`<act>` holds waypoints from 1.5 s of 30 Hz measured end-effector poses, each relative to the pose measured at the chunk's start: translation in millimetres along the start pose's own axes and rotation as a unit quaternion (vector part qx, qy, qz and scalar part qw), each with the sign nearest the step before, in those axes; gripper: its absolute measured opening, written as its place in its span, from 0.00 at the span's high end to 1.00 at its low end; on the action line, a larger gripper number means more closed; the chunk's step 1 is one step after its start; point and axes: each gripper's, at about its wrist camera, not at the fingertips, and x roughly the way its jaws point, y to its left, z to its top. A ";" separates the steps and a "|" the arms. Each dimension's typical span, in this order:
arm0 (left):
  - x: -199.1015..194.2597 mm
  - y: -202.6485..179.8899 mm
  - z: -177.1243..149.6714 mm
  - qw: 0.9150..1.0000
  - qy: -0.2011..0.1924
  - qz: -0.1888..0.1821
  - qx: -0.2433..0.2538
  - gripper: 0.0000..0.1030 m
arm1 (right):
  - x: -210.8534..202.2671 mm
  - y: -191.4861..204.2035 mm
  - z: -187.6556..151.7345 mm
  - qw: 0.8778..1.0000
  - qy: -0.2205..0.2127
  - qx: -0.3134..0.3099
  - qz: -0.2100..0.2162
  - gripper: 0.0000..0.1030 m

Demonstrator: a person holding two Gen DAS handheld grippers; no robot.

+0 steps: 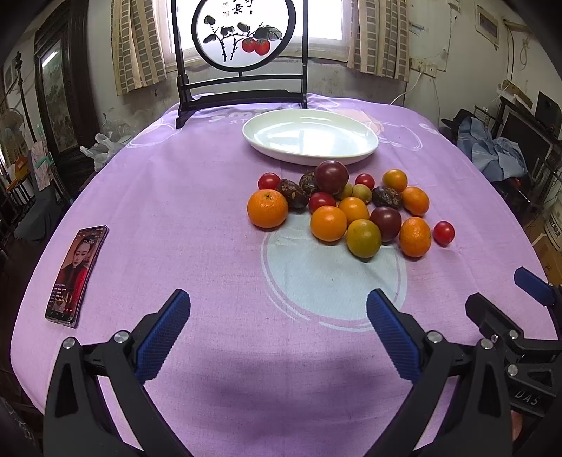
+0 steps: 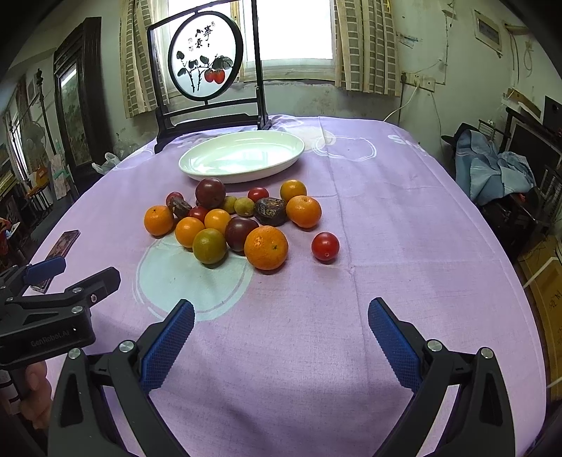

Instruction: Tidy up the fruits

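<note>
Both grippers hover low over the near edge of the table [image 1: 175,197], which is covered with a purple cloth. The left gripper [image 1: 277,330] has its blue-padded fingers [image 1: 165,330] spread wide with nothing between them, and the right gripper [image 2: 281,337] is spread the same way, also holding nothing.

The fruit pile [image 1: 347,207] lies near the middle of the table, just in front of the white oval plate [image 1: 267,137], which holds no fruit. The pile mixes tangerines, dark plums, cherry tomatoes, small green fruits and wrinkled brown ones, most of them touching. One cherry tomato [image 2: 325,246] sits a little apart on the right side of the pile, and a large tangerine [image 2: 266,247] lies at its near edge.

A smartphone [image 1: 76,276] with a lit screen lies flat at the left. A round painted screen [image 1: 241,33] in a dark stand rises behind the plate.
</note>
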 end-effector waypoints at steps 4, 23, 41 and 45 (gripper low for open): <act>0.6 0.0 0.4 1.000 0.001 -0.001 -0.001 0.04 | -0.1 0.4 -0.5 1.000 0.001 0.000 0.000 0.03; 4.4 -0.9 -2.2 1.000 0.003 -0.001 0.002 0.04 | 1.6 1.1 -2.4 1.000 0.003 -0.001 0.001 0.03; 39.0 15.0 -2.7 1.000 0.018 -0.013 0.020 0.04 | 47.8 3.1 1.9 0.996 0.082 -0.025 0.037 0.03; 52.7 22.5 6.2 0.998 0.032 -0.049 0.016 0.04 | 69.6 8.5 13.6 0.992 0.107 -0.047 0.037 0.16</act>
